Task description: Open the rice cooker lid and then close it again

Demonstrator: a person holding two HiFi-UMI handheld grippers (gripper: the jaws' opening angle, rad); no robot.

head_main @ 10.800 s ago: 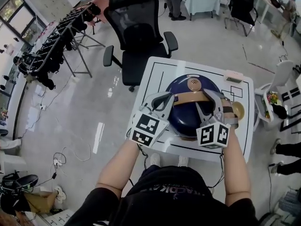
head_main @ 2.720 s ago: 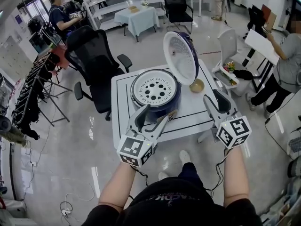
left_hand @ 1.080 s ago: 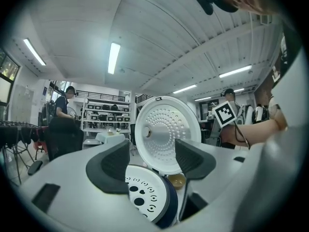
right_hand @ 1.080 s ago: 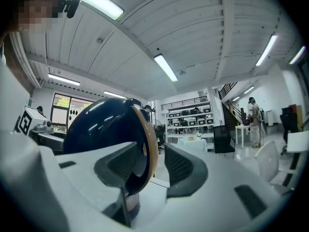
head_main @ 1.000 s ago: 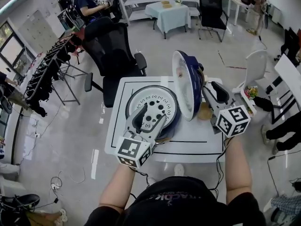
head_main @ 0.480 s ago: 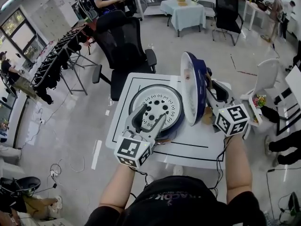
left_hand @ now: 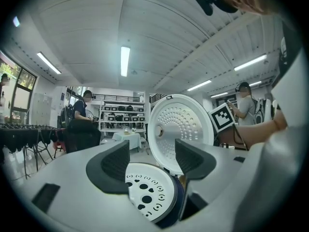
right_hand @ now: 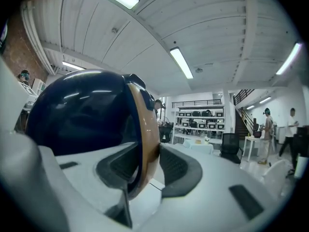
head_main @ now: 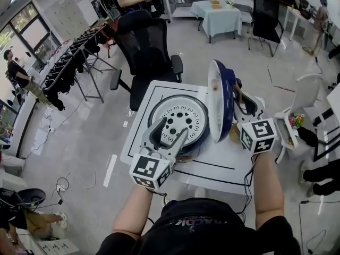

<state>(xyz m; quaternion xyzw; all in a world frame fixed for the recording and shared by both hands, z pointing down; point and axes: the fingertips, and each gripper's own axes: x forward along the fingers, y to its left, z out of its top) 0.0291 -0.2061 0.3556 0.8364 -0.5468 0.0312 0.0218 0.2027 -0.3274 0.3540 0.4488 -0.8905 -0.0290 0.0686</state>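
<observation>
The dark blue rice cooker (head_main: 179,122) stands open on the white table (head_main: 154,97), its perforated white inner plate (left_hand: 147,192) showing. The lid (head_main: 217,108) stands upright on its hinge at the right. My right gripper (head_main: 241,101) is behind the lid, its jaws closing on the lid's tan handle (right_hand: 147,144), which fills the gap between the pads; the blue dome of the lid (right_hand: 77,110) looms at the left. My left gripper (head_main: 170,137) hovers open at the cooker's near rim with nothing between its jaws; the left gripper (left_hand: 152,161) looks across the plate at the white inside of the lid (left_hand: 181,127).
A black office chair (head_main: 149,47) stands behind the table and a white chair (head_main: 305,97) to its right. A small tan object (head_main: 234,134) lies behind the lid. A rack of dark gear (head_main: 69,62) lines the left wall. People stand further back.
My right gripper has slid in behind the upright lid and its jaws have narrowed around the tan handle. The left gripper has stayed at the cooker's rim.
</observation>
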